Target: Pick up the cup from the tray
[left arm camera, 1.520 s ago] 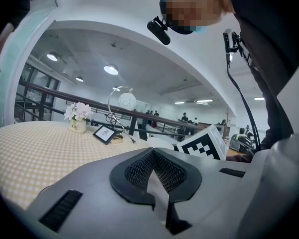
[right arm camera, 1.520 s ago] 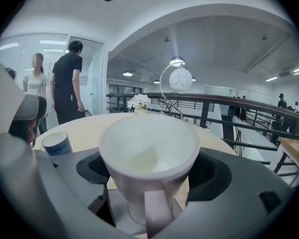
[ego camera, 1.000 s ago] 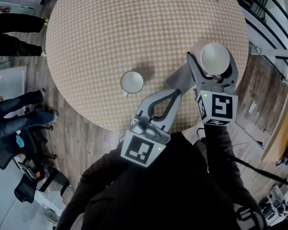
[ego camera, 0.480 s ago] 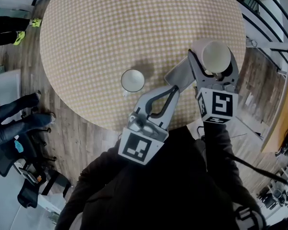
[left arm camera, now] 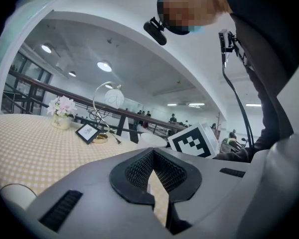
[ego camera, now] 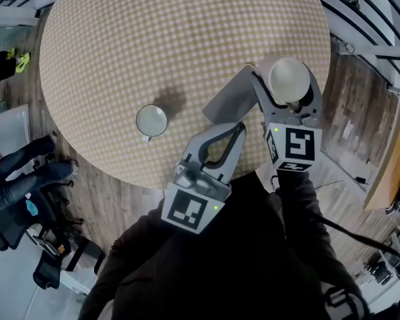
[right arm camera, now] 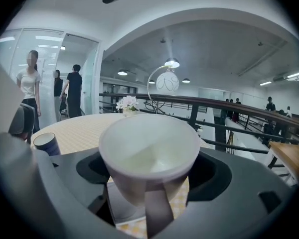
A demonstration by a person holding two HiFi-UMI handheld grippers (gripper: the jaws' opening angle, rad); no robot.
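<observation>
A white cup [ego camera: 290, 77] sits between the jaws of my right gripper [ego camera: 290, 89], which is shut on it and holds it above the round checked table [ego camera: 153, 39]. In the right gripper view the cup [right arm camera: 149, 156] fills the middle, handle towards the camera. Just below and left of it is a flat grey tray [ego camera: 228, 99], tilted and off the cloth. My left gripper [ego camera: 237, 128] is shut, its tips at the tray's near edge. In the left gripper view the jaws meet and the tray is hidden behind them.
A second mug [ego camera: 151, 120], blue outside [right arm camera: 46, 143], stands alone on the table near its front-left edge. A flower vase [left arm camera: 60, 114] and a small picture frame [left arm camera: 87, 132] stand at the far side. People's legs [ego camera: 20, 159] and a railing [ego camera: 360, 39] flank the table.
Both grippers, with the cup and the tray, have drifted away from the mug on the table, which now shows further left. Neither gripper's jaws have changed.
</observation>
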